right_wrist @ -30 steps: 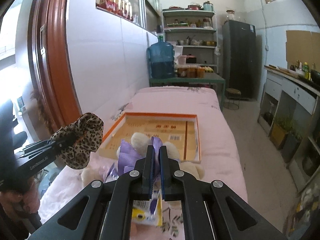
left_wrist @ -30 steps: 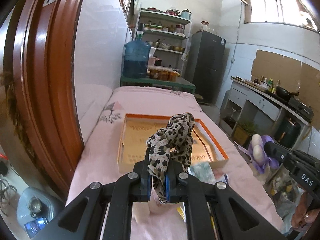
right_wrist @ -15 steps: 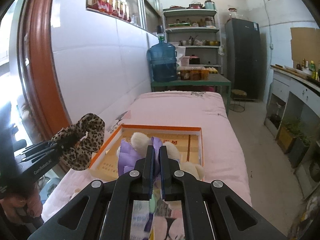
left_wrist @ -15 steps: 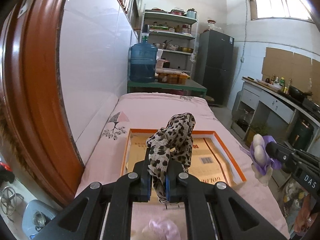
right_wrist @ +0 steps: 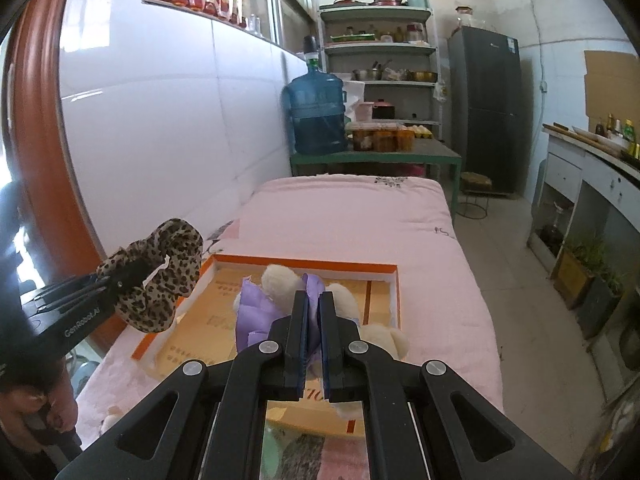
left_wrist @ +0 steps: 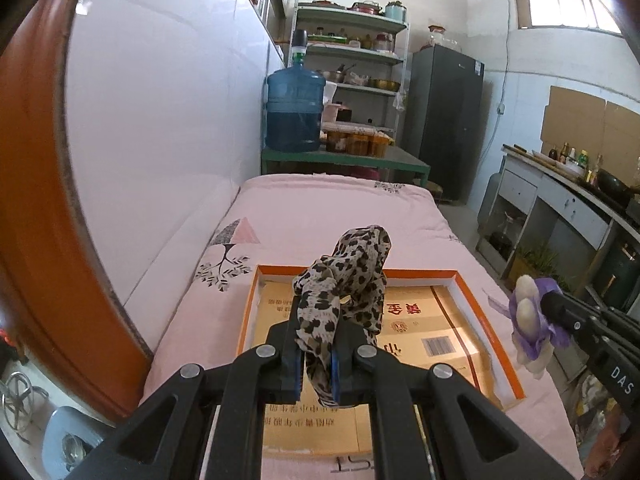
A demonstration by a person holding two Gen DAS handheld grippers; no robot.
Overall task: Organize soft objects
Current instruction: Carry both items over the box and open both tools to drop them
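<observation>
Between the fingers of the left gripper [left_wrist: 316,364] a leopard-print scarf [left_wrist: 344,276] is clamped, its bunched folds rising above and ahead of the fingertips; below and beyond those fingers lies the orange-rimmed cardboard box [left_wrist: 476,300], open on the pink bedcover [left_wrist: 328,216]; off to their right, the other tool carries its load in the air; the right gripper [right_wrist: 314,340] is clenched on a cream plush toy in purple cloth [right_wrist: 276,280], which bulges to either side of the fingers and hangs over the box interior; further ahead stands a blue water jug [right_wrist: 316,116] on a green table [right_wrist: 420,152].
</observation>
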